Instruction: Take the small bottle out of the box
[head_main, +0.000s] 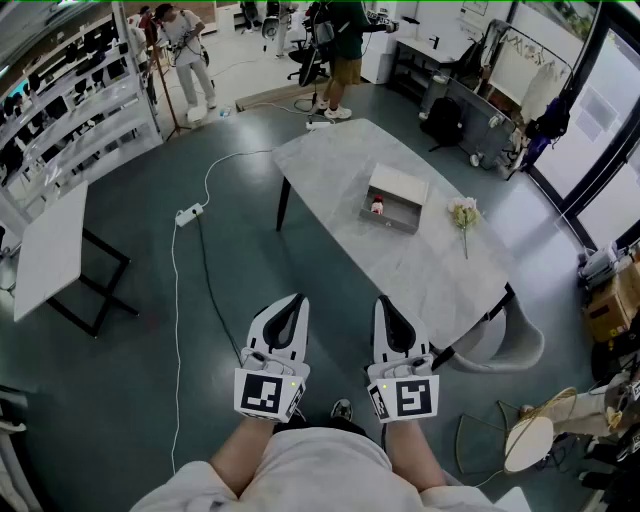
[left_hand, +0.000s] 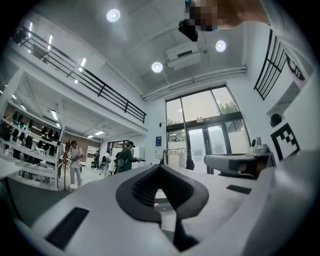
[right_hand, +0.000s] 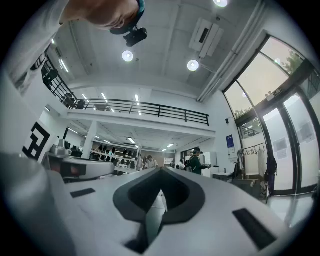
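Note:
A small bottle (head_main: 377, 206) with a red top stands inside an open grey box (head_main: 398, 186) in the middle of a long pale marble table (head_main: 400, 265), well ahead of me. Both grippers are held close to my body, far short of the table and pointing toward it. In the head view the left gripper (head_main: 297, 299) has its jaws together with nothing between them. The right gripper (head_main: 383, 300) is shut and empty too. The left gripper view shows the left gripper (left_hand: 160, 168) with jaws meeting, and the right gripper view shows the right gripper (right_hand: 161, 170) the same way.
A sprig of pale flowers (head_main: 464, 214) lies on the table right of the box. A white cable and power strip (head_main: 189, 213) run across the floor at left, near a white side table (head_main: 50, 250). A grey chair (head_main: 508, 345) sits at the table's near right corner. People (head_main: 340, 50) stand at the back.

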